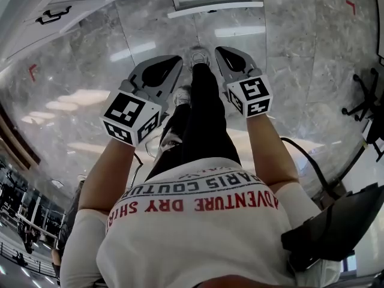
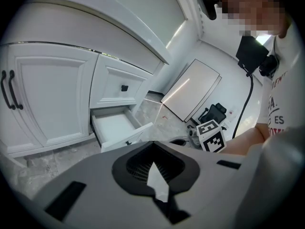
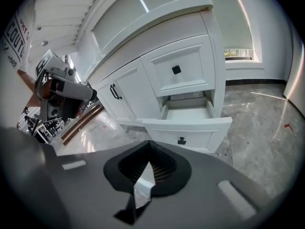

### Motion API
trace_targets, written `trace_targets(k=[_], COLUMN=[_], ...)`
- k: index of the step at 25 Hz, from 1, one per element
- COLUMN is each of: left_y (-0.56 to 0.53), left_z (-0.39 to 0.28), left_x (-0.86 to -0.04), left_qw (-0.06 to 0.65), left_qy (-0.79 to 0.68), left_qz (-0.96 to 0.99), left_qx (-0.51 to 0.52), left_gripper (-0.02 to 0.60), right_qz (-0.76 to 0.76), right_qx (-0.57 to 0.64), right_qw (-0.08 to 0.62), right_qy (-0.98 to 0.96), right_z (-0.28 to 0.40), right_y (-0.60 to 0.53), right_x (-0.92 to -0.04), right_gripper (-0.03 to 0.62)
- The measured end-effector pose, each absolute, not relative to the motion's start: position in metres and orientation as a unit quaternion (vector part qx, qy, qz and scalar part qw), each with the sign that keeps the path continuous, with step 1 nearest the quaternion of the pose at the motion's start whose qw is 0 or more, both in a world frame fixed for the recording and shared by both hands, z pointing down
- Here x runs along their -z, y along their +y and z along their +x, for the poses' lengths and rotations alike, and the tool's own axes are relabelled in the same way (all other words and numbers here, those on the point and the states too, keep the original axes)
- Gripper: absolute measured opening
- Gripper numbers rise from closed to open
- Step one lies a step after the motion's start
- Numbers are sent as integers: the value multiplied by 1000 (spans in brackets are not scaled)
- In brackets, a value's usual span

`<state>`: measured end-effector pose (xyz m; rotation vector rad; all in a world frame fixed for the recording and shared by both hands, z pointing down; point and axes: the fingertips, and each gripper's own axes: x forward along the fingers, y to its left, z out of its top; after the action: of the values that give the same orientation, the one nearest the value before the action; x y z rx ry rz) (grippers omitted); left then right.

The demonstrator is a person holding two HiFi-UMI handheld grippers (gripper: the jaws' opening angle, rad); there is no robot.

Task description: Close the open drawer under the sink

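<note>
Contact with the open drawer point(image 3: 188, 133) has not been made. It is the lowest one in the white cabinet point(image 3: 131, 97), pulled well out over the marble floor point(image 3: 267, 128), with nothing visible inside it and its black knob point(image 3: 181, 140) facing the person. The upper drawer point(image 3: 180, 70) above it sits flush.

The left hand-held gripper point(image 1: 161, 72) and the right hand-held gripper point(image 1: 233, 59) are both held out in front of the body, well apart from the drawer. Each has its jaws closed together with nothing between them. In the head view, the white shape at the top edge is probably the same drawer front point(image 1: 210, 5), though the angle makes that hard to confirm.

The right hand-held gripper faces the front panel more squarely, so it looks like the better one to use. To do the step well:

- Keep the jaws together as a blunt pusher.
- Bring them low to the panel, near the middle and beside the knob.
- Press straight toward the cabinet. An off-centre push could skew the drawer on its runners.
- Finish slowly until the front sits level with the drawer above.
</note>
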<state>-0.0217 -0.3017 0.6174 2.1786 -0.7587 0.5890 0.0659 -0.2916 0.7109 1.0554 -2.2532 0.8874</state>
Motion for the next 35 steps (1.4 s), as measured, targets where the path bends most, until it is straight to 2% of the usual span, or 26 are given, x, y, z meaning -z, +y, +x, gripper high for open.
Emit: trace_targets(k=[8,22,35], left_y=[-312,-329,-331], left_z=[-28,-32,-40], left_x=[-632,-656,-670], left_qw=[381,400,412], left_qy=[-304,-311,-318], left_qz=[843,830,821], left_qx=[-228,-232,-234], left_gripper=[3,3,2], right_qz=[381,409,445], right_qx=[-295,-311,-325], right_qw=[284,315,294], right_qy=[-829,-798,-782], right_z=[62,76,78], right_y=[-322,-382,-401], right_x=[-746,-803,-815], right_gripper=[2,2,2])
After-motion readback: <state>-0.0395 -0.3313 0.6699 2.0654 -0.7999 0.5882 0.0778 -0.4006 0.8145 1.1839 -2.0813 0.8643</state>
